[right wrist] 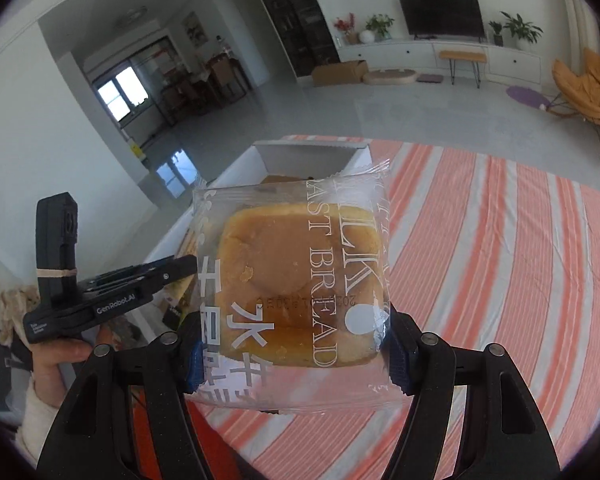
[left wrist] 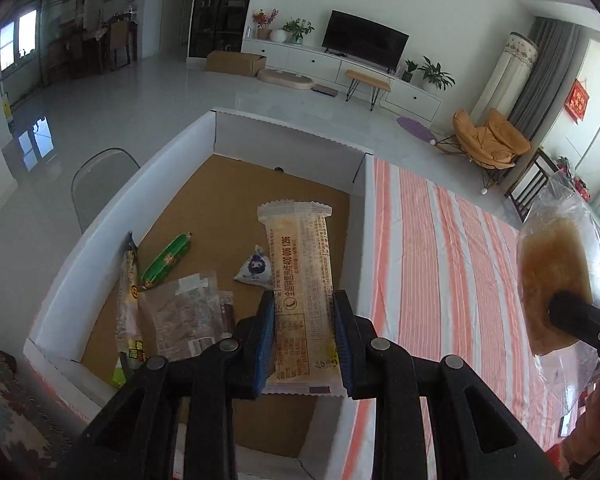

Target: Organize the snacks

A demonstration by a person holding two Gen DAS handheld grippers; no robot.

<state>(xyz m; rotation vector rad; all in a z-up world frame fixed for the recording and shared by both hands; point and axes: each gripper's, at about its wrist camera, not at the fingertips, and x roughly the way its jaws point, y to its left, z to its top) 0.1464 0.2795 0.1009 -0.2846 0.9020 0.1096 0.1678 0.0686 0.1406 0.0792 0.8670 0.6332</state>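
My left gripper (left wrist: 303, 344) is shut on a long clear-wrapped snack bar (left wrist: 300, 272), held in the air above a white-walled cardboard box (left wrist: 100, 232). Several snacks lie on the box floor: a green stick pack (left wrist: 166, 260), a small white pouch (left wrist: 254, 270), a clear wrapped pack (left wrist: 184, 316). My right gripper (right wrist: 296, 360) is shut on a clear-bagged square milk bread (right wrist: 296, 280), lifted over the striped tablecloth (right wrist: 500, 260). The bread (left wrist: 552, 280) also shows at the right edge of the left wrist view. The left gripper's body (right wrist: 100, 292) appears at left in the right wrist view.
The box stands at the left end of a table covered with an orange-and-white striped cloth (left wrist: 440, 260). A transparent chair (left wrist: 100, 180) stands beyond the box's left wall. A living room with a TV (left wrist: 364, 40) and an orange chair (left wrist: 488, 136) lies behind.
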